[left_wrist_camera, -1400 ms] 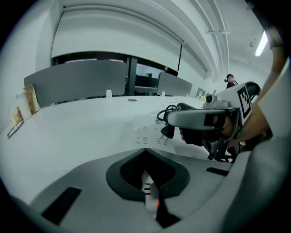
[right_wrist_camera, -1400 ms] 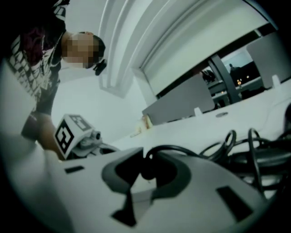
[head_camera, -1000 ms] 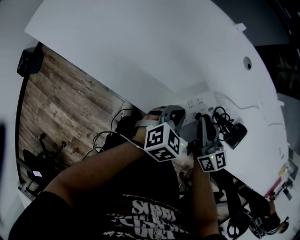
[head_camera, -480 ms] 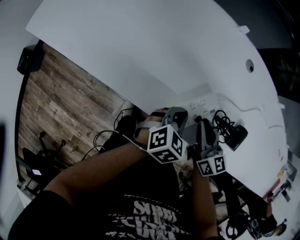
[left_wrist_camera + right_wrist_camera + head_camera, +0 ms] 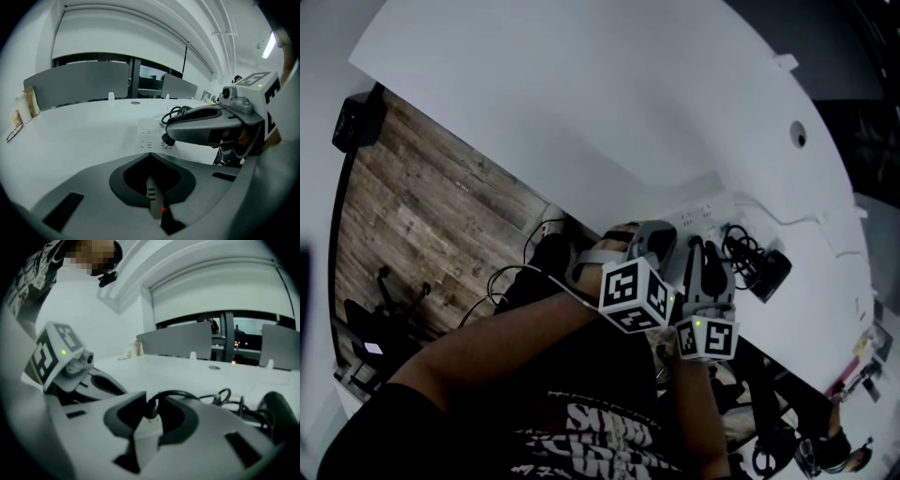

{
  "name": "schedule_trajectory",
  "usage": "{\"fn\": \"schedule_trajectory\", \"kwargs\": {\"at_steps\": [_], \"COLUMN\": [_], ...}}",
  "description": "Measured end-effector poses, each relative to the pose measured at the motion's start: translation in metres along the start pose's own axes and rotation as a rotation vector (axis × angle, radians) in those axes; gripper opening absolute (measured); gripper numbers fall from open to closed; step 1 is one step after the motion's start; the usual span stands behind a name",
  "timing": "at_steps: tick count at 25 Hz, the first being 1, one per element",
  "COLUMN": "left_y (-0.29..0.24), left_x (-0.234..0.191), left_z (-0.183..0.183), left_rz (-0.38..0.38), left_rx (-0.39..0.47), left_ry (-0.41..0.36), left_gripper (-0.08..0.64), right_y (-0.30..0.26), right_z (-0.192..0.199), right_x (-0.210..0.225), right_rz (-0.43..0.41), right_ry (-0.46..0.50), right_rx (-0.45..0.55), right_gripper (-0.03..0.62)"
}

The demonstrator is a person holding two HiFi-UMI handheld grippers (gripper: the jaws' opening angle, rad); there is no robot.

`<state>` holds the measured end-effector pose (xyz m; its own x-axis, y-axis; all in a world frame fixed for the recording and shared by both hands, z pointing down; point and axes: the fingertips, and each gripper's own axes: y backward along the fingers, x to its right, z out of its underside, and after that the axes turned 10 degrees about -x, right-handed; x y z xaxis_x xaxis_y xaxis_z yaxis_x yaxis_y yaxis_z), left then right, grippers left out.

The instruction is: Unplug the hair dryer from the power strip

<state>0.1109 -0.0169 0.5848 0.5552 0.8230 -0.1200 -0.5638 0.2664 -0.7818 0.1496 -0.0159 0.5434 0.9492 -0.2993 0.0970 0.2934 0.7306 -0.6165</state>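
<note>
**Right hand-held gripper astride the plug, grip loosened**

The power strip [image 5: 712, 208] lies on the white surface [image 5: 581, 112]. The hair dryer [image 5: 772, 272] and its coiled cable [image 5: 737, 246] lie just beside it. The plug [image 5: 150, 409] appears seated in the strip. The right hand-held gripper [image 5: 152, 401] has its jaws parted on either side of the plug. They have just been opening, and no firm pinch is evident. The left hand-held gripper [image 5: 149, 157] is closed on nothing and points at the strip's near end; contact cannot be resolved.

Likely hazards:
- A pull with slack jaws would slide them off the plug or onto the cable.
- With the strip unrestrained, it would probably lift or drag with the plug, not release it.
</note>
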Motion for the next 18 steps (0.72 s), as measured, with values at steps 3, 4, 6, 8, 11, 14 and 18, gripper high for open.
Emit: {"fn": "schedule_trajectory", "kwargs": {"at_steps": [3,4,6,8,11,14,18], "left_y": [-0.0015,-0.0019,-0.0006,0.0017,0.0013,0.0002,0.0009], "left_x": [0.0047,0.0054,0.0051,0.0055,0.0061,0.0046,0.0064], "left_z": [-0.0017,-0.002,-0.0016,-0.0003,-0.0004,-0.0015,-0.0016], "left_rz": [0.0,-0.011,-0.065,-0.109,-0.083,-0.067,-0.069], "left_rx": [-0.004,-0.001,0.017,0.031,0.016,0.012,0.016], "left_ry": [0.057,0.07,0.052,0.028,0.075,0.101,0.09], "left_gripper": [0.025,0.025,0.025,0.025,0.025,0.025,0.025], "right_y": [0.002,0.0016,-0.0004,-0.0006,0.004,0.0028,0.0023], "right_z": [-0.0011,-0.0014,-0.0014,-0.0023,-0.0036,-0.0035,-0.0036], "right_x": [0.0005,0.0002,-0.0019,-0.0032,0.0001,0.0018,0.0002], "right_rz": [0.072,0.086,0.095,0.099,0.122,0.125,0.083], "right_ry": [0.039,0.049,0.056,0.052,0.064,0.052,-0.044], "right_rx": [-0.013,-0.009,-0.002,-0.007,-0.011,-0.008,0.018], "right_gripper": [0.095,0.095,0.091,0.091,0.083,0.083,0.081]}}
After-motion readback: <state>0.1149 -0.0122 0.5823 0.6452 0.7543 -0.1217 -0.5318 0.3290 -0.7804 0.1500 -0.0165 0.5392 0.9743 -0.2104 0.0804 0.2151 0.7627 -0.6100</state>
